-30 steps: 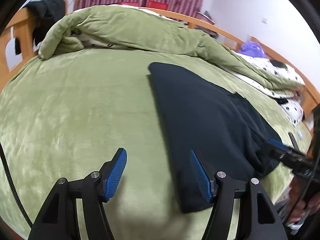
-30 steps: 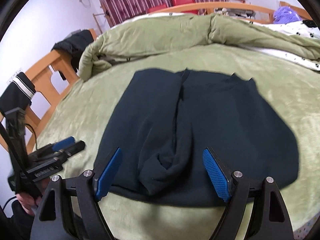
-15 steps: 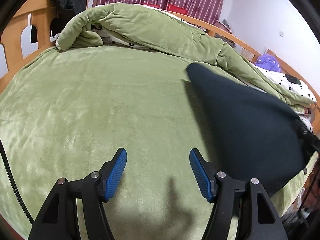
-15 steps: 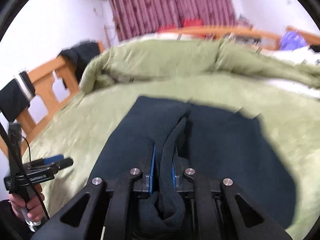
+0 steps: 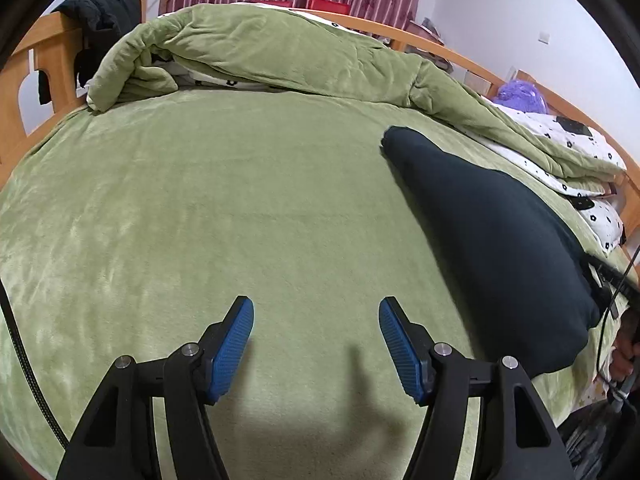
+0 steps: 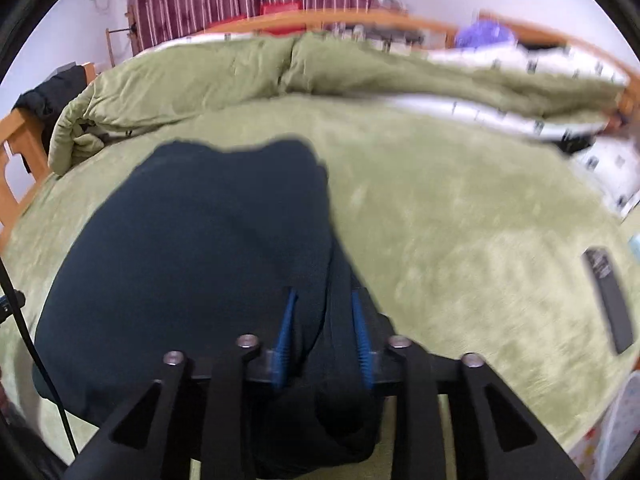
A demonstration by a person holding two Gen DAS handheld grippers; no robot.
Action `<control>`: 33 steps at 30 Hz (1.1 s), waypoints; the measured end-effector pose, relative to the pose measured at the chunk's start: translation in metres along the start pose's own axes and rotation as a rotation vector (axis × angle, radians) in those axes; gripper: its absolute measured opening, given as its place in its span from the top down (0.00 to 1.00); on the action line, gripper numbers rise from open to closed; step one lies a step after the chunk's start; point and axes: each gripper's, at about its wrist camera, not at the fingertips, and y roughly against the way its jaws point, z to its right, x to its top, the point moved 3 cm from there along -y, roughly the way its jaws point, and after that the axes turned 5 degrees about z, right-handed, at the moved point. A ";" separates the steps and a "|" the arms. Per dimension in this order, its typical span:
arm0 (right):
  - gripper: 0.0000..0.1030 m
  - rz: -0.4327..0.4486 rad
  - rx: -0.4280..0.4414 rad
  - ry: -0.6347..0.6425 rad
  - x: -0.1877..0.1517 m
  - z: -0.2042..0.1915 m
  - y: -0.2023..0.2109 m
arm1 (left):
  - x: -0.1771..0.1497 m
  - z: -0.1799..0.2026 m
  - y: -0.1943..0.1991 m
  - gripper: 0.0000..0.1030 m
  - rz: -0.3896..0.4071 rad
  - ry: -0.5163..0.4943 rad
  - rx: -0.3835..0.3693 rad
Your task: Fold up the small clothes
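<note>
My right claw (image 6: 323, 336) has a bunched fold of the dark sweater (image 6: 192, 264) between its opening jaws, near the bed's (image 5: 200, 208) front edge, to lay it over. My left claw (image 5: 316, 344) hovers wide and empty.

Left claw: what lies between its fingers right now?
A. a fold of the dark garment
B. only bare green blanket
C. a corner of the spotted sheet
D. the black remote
B: in the left wrist view the left claw stands open over the green blanket, and the dark garment lies off to its right, apart from both fingers.
</note>
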 end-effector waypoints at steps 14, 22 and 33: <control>0.82 -0.118 0.022 0.059 -0.032 -0.012 -0.020 | -0.001 0.011 0.000 0.38 -0.012 -0.008 -0.005; 0.73 -0.054 0.063 0.026 0.000 -0.001 -0.001 | 0.017 0.051 0.003 0.35 0.015 -0.022 -0.070; 0.64 -0.173 0.084 0.070 -0.028 0.014 -0.040 | 0.010 0.119 -0.028 0.29 -0.025 -0.108 -0.158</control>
